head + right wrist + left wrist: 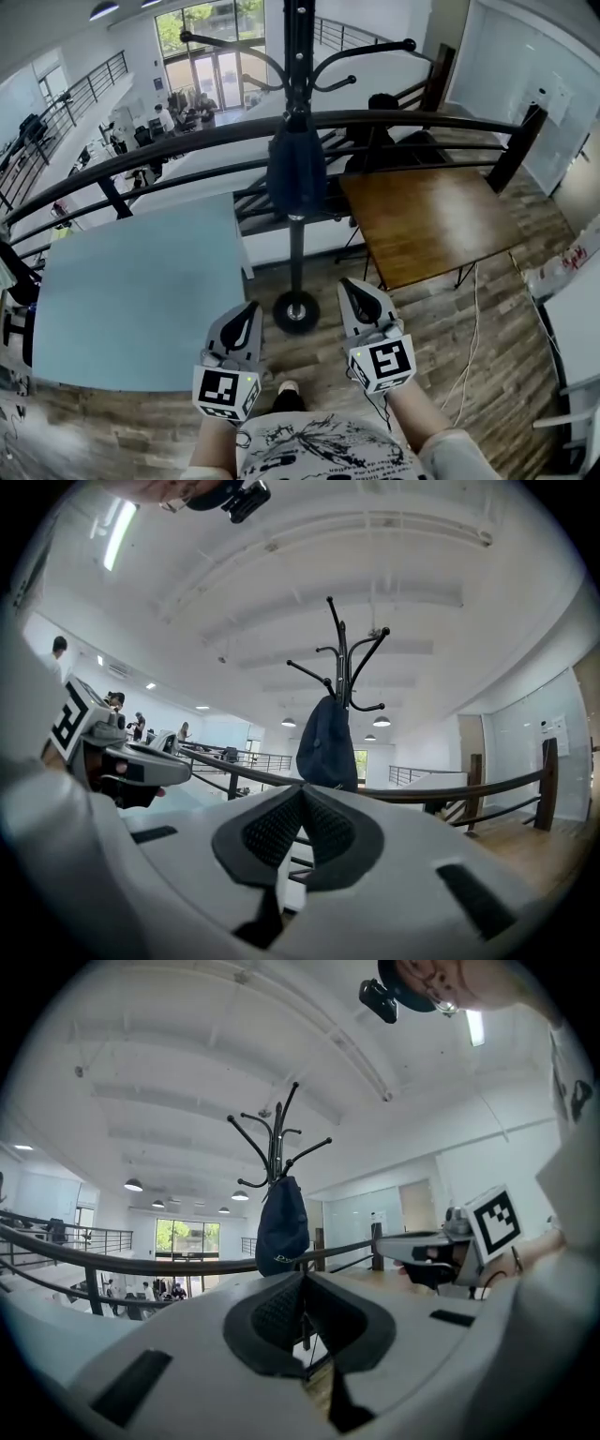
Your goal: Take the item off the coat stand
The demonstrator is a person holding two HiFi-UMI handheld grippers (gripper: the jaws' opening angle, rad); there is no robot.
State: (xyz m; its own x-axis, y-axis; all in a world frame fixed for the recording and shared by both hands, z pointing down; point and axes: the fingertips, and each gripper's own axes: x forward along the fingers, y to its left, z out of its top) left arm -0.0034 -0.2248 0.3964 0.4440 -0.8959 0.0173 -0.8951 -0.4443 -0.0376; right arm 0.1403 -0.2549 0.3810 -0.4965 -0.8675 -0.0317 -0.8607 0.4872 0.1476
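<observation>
Standing at the railing (412,122), both tools held low in front of me.

Left gripper (247,317): jaws pressed together, dark ribbed pads meeting along a thin seam, nothing between them. Right gripper (354,292): same, jaws closed pad to pad and empty. The two sit side by side and apart, each pointing forward toward the coat stand (298,56), one on either side of its round base (296,312).

The item is a dark blue bag (296,169). It hangs from the upper part of the stand, close against the black pole, below the curved hooks. From my head camera it sits right in front of the top rail. In both gripper views it shows above the closed jaw tips and well beyond them; neither tool touches it. Small pale lettering low on the bag, too small to read.

Stand is upright on the wooden floor (487,309), just my side of the railing. Pale blue table (141,281) to the left of the stand, brown wooden table (431,220) to the right, the pole rising between them.

Each gripper view catches the other tool at its edge, with its marker cube. Beyond the rail, a lower floor with people, far off and small.
</observation>
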